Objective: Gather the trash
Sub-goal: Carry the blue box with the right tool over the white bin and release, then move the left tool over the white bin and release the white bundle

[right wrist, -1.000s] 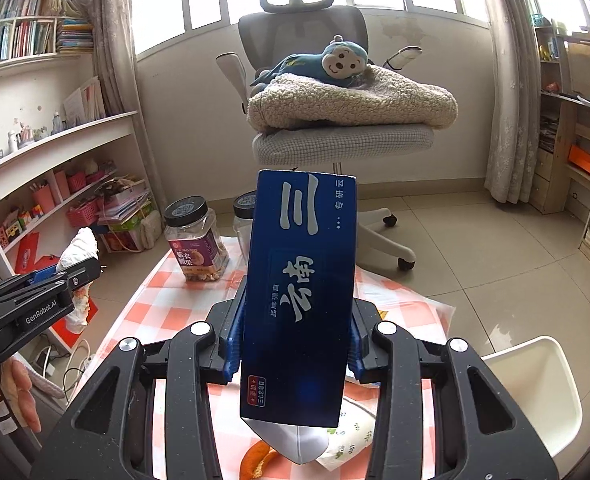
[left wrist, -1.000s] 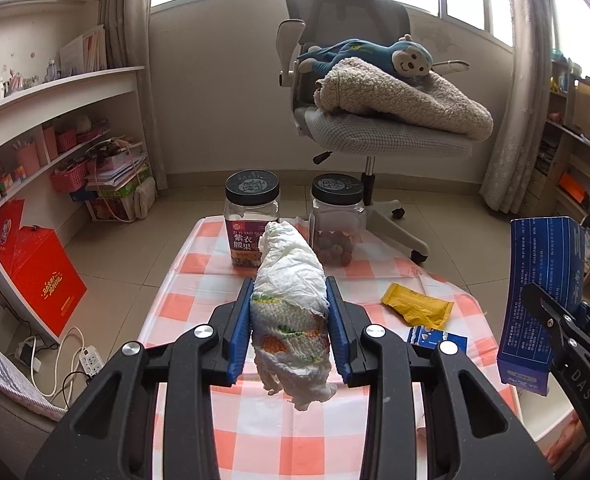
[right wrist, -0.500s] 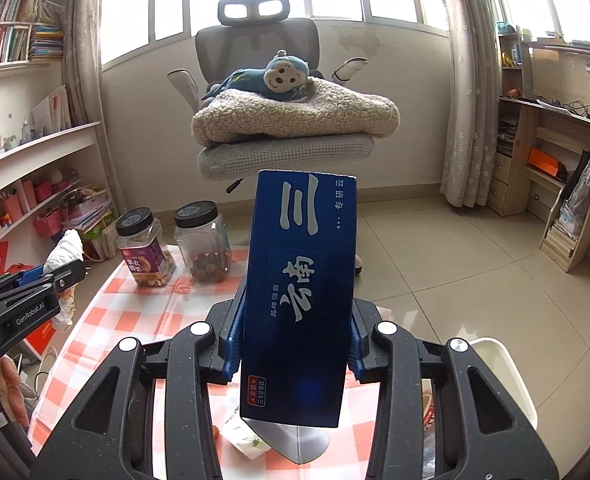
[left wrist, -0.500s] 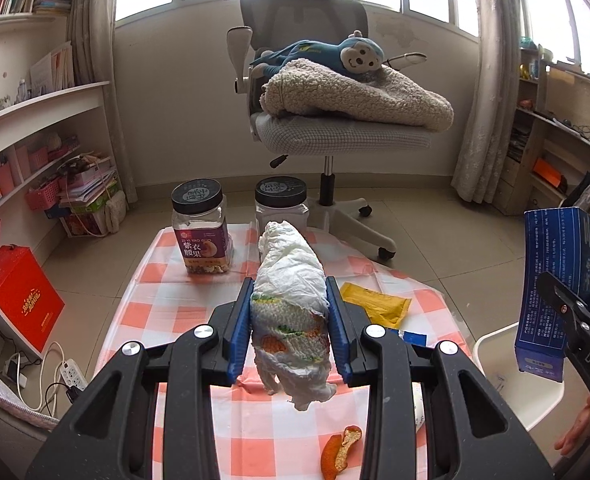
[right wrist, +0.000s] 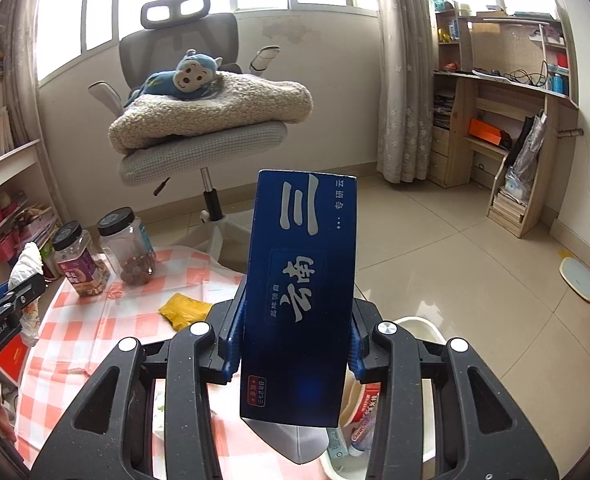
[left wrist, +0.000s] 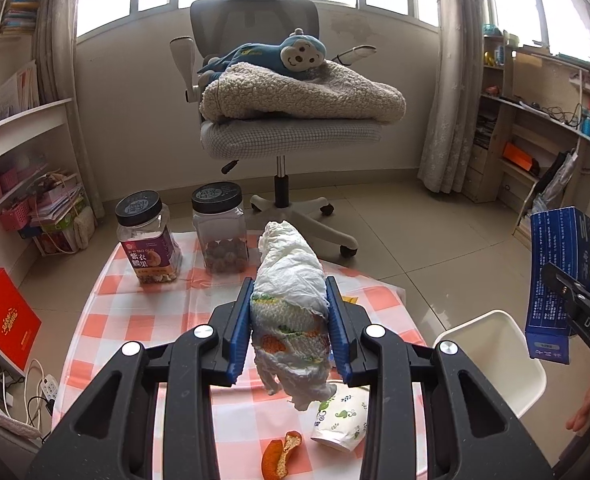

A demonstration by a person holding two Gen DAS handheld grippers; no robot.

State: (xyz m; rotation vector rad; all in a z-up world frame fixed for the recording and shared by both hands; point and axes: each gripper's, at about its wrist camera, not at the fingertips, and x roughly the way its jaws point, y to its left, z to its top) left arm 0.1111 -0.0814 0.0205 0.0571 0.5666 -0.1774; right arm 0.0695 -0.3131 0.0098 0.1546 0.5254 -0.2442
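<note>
Left gripper jaws pinching crumpled tissue above the checkered surface; right gripper jaws clamped on blue box over the white bin beside the surface's edge.

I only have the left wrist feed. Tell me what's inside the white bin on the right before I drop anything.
Observer: The right wrist view shows a red-and-white package lying in the white bin.
Operator: Confirm the right claw's grip on the blue box.
Observer: The right claw is shut on the blue box, with a pad against each side and the box roughly upright.
Operator: Report what my tissue wad is hiding on the table.
Observer: A crumpled yellow packet lies on the checked cloth.
</note>
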